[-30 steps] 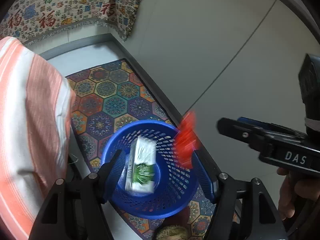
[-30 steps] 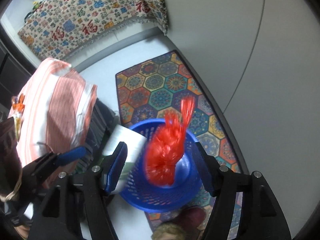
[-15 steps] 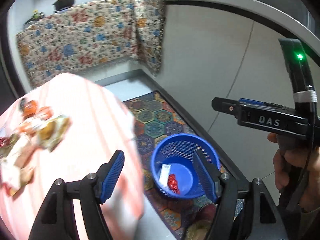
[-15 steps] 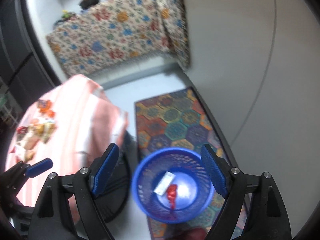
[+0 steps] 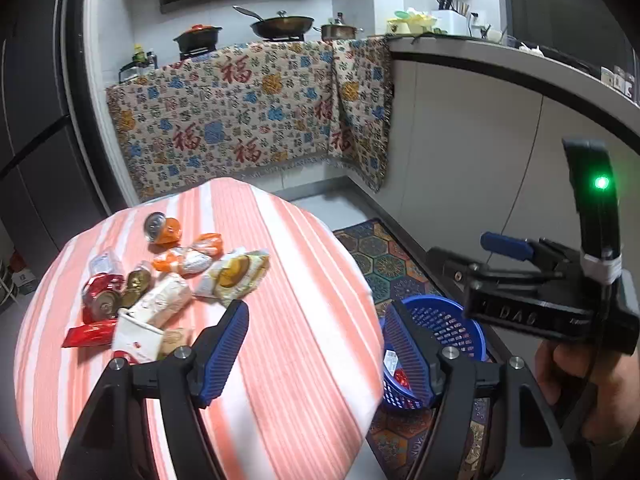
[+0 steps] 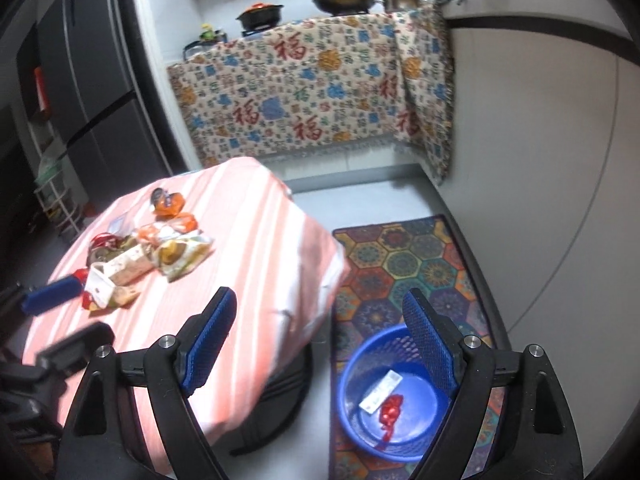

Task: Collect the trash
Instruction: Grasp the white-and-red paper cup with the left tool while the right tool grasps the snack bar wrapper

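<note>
Over the striped table [image 5: 304,320] we hold both grippers empty, the left gripper [image 5: 316,344] and the right gripper [image 6: 324,340] each with jaws apart, so we judge one drop done and the next pick due. The blue basket [image 6: 360,364] on the floor (carton and red wrapper inside) stands beside the table. Next we must reach the trash pile [image 5: 168,280], where the pale carton [image 5: 160,304] lies flat, its long axis running diagonally, toward the pile's far right.

Patterned rug [image 6: 404,256] on floor; wok [image 5: 282,26] on stove.
</note>
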`<state>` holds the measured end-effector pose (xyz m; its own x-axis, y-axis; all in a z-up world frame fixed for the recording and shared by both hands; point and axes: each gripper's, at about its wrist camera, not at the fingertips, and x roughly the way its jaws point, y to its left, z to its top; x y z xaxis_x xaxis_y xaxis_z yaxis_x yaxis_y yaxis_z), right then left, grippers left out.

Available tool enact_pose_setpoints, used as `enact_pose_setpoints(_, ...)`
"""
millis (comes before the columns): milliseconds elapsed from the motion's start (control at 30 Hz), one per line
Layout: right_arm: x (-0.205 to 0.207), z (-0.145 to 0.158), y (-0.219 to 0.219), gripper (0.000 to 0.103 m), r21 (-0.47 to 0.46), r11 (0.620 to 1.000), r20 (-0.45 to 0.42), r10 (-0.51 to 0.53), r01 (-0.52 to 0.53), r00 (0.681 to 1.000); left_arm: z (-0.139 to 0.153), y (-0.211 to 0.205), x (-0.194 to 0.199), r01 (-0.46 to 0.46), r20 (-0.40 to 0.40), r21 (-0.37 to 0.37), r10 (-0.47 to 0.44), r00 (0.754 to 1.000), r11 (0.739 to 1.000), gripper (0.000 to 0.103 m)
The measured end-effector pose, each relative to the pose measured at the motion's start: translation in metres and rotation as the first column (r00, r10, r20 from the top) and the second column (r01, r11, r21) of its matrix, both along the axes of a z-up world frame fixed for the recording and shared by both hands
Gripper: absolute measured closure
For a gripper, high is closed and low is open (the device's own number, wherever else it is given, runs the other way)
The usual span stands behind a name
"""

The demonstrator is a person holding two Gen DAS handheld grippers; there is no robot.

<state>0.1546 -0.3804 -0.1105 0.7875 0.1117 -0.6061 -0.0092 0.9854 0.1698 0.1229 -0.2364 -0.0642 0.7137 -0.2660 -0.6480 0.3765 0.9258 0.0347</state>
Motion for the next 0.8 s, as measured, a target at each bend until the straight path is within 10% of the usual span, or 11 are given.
enact_pose_setpoints(567, -0.003, -0.006, 0.056, 0.016, -0.044, 0.997, 0.028, 0.060, -0.059, 0.998, 0.004, 0.044, -0.005, -0.059, -0.001, -0.028, 0.059, 0.998, 0.998, 0.031)
enact_pose_setpoints(800, 0.001, -0.022, 0.105, 0.014, -0.063, 0.987, -0.021, 0.148, -0.149, 0.989, -0.048, 0.108, -0.001, -0.097, -0.103, -0.011, 0.096, 0.990, 0.995, 0.029)
